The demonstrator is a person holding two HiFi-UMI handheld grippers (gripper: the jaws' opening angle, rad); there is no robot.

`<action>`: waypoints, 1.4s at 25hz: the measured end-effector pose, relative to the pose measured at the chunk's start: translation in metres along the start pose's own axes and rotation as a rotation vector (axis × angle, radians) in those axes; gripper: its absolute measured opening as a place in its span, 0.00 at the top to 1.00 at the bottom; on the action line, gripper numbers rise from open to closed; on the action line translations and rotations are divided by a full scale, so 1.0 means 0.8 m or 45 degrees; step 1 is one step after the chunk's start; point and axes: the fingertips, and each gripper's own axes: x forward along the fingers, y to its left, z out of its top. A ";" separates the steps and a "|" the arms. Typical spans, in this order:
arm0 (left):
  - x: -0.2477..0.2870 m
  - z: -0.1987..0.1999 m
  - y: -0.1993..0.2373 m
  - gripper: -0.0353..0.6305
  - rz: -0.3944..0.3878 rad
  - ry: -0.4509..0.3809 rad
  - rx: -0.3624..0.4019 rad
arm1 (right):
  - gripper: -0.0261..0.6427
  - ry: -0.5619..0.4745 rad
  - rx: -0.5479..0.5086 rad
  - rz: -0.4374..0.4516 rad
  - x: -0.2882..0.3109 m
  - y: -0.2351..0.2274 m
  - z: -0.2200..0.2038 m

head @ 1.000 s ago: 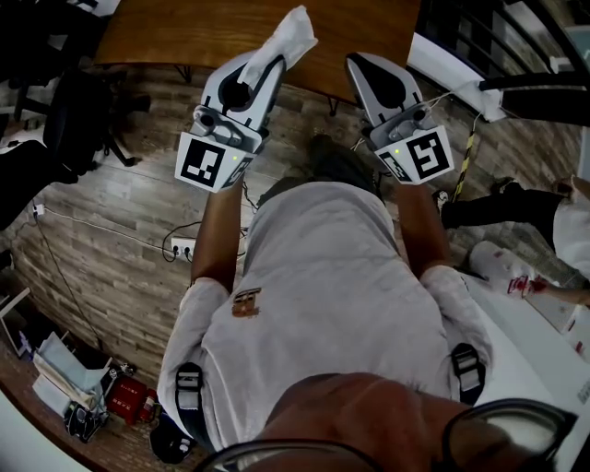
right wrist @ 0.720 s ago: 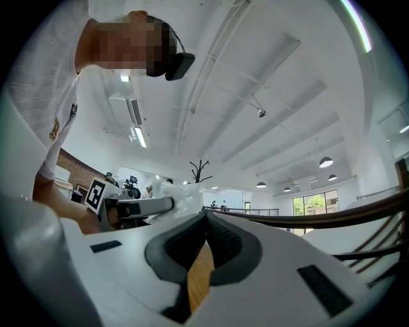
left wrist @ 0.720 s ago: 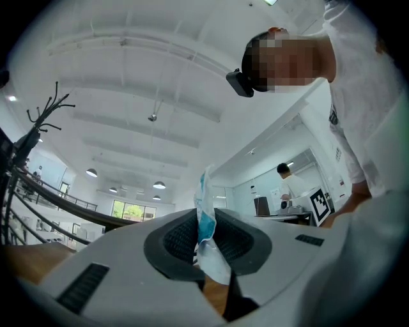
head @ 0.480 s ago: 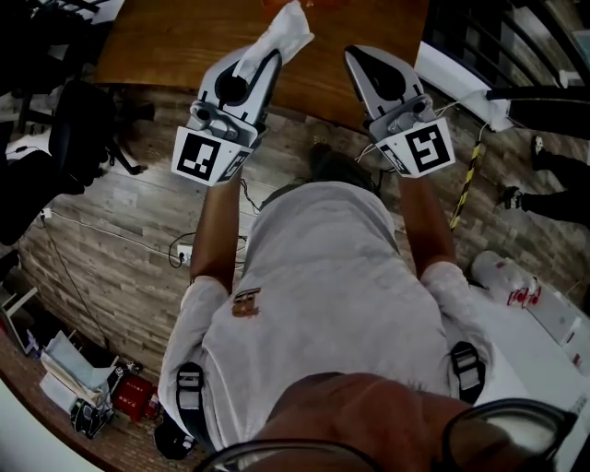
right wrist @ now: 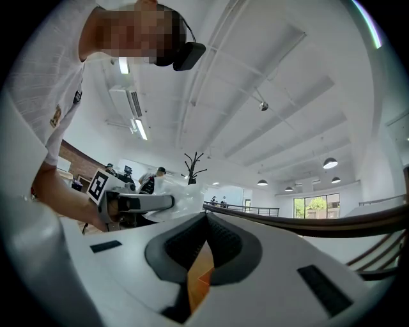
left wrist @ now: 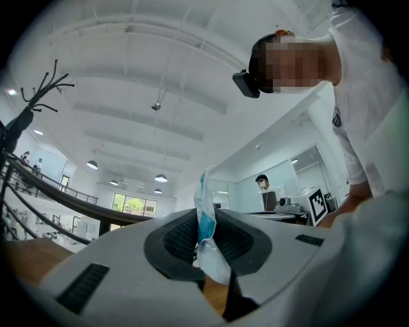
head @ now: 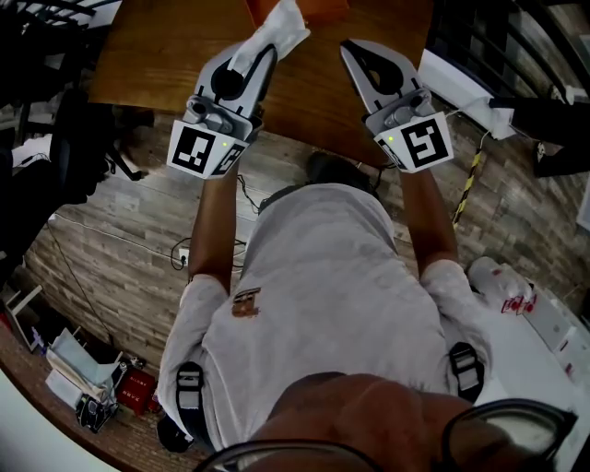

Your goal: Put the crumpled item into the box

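Note:
My left gripper (head: 261, 53) is shut on the crumpled item (head: 279, 30), a white wrapper with some blue print that sticks up past the jaws over the wooden table (head: 157, 51). In the left gripper view the wrapper (left wrist: 206, 214) is pinched between the dark pads (left wrist: 239, 241). An orange box (head: 318, 9) shows at the top edge, just beyond the wrapper. My right gripper (head: 354, 51) hovers over the table to the right, jaws shut together with nothing held. The right gripper view shows its tips (right wrist: 205, 219) touching, and the left gripper carrying the wrapper (right wrist: 174, 191) beside it.
A black office chair (head: 78, 138) stands left of the table. Cables and a power strip (head: 184, 252) lie on the plank floor. A white surface (head: 544, 350) with bottles is at the lower right. Clutter (head: 83, 387) sits at the bottom left.
Both grippers have moved forward over the table, the left still carrying the wrapper. The orange box has come into view at the top edge.

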 end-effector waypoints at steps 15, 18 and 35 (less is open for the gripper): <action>0.141 -0.079 0.070 0.84 0.015 0.142 -0.088 | 0.91 -0.012 0.010 -0.013 0.047 -0.150 -0.042; 0.154 -0.096 0.083 0.84 0.009 0.177 -0.112 | 0.91 0.008 0.001 -0.005 0.057 -0.163 -0.053; 0.203 -0.187 0.156 0.84 -0.054 0.470 -0.308 | 0.91 0.199 0.010 -0.071 0.106 -0.183 -0.101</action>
